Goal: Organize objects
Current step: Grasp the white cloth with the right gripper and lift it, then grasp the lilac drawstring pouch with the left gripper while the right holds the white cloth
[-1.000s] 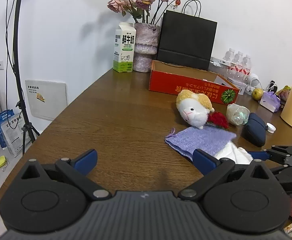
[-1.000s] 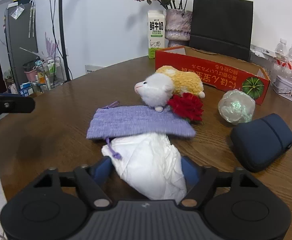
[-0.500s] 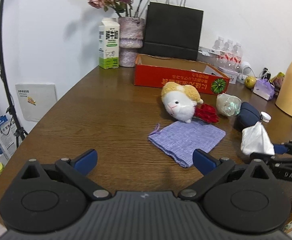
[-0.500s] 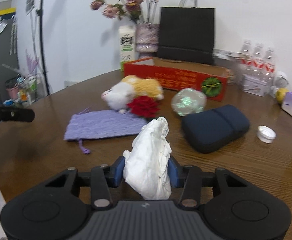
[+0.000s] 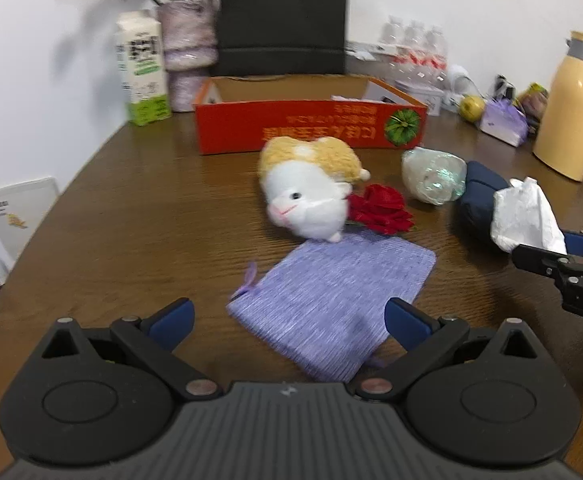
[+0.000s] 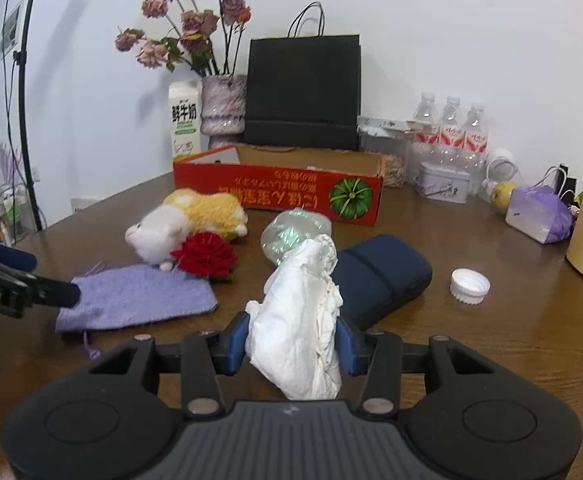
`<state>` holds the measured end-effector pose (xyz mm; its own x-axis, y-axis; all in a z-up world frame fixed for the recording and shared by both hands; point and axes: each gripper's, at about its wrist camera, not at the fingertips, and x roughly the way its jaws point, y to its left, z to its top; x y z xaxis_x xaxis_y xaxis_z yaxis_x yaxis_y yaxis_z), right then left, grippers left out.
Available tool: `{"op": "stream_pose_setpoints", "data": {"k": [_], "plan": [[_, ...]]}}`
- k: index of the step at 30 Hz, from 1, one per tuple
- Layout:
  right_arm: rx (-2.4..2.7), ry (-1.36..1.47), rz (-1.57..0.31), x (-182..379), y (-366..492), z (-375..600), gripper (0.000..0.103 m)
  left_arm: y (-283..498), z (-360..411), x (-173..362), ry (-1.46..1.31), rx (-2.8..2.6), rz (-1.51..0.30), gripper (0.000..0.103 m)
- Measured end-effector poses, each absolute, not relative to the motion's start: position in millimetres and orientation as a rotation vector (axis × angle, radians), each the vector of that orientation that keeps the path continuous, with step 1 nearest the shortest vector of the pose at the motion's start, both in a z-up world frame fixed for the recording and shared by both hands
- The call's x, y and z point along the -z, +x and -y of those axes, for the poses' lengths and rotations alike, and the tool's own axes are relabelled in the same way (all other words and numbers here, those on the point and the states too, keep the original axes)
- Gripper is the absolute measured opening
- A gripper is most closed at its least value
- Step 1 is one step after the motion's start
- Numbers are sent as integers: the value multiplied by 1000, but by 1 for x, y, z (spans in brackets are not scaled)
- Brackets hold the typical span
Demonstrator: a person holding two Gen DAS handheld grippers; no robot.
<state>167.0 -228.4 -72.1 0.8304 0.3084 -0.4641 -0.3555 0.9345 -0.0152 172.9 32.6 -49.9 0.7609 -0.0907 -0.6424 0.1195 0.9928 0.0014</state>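
My right gripper (image 6: 293,344) is shut on a crumpled white plastic bag (image 6: 301,320), held above the brown table (image 6: 491,340). From the left wrist the same white bag (image 5: 525,216) shows at the far right in the right gripper (image 5: 547,248). A flat purple drawstring pouch (image 5: 331,300) lies on the table, and my left gripper (image 5: 287,320) hangs open over its near end with nothing between the fingers. Behind the pouch (image 6: 135,300) lie a yellow-and-white plush toy (image 5: 311,188), a red fabric rose (image 5: 379,210), a clear iridescent ball (image 5: 431,176) and a navy case (image 6: 379,276).
An open red cardboard box (image 6: 279,190) stands behind the toys, with a milk carton (image 6: 185,124), a flower vase (image 6: 223,108) and a black paper bag (image 6: 303,92) further back. A white bottle cap (image 6: 469,286), water bottles (image 6: 451,128), a tin and a yellow flask (image 5: 567,104) crowd the right side.
The right gripper closed on the white bag and lifted it off the pouch, moving right. The left gripper moved in over the purple pouch and rolled slightly.
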Motion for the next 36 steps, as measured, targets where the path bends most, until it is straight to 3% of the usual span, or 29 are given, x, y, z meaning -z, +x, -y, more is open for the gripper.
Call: {"op": "stream_pose_setpoints", "data": {"k": [14, 28, 31, 36], "plan": [[-358, -86, -527, 75, 175, 228, 44, 232, -12, 71, 128, 292, -813, 103], [-347, -69, -545, 76, 179, 230, 45, 204, 2, 80, 136, 313, -719, 101], [-345, -73, -540, 75, 179, 230, 45, 194, 6, 79, 128, 306, -695, 90], [-338, -79, -528, 74, 177, 230, 45, 177, 16, 77, 115, 299, -655, 58]]}}
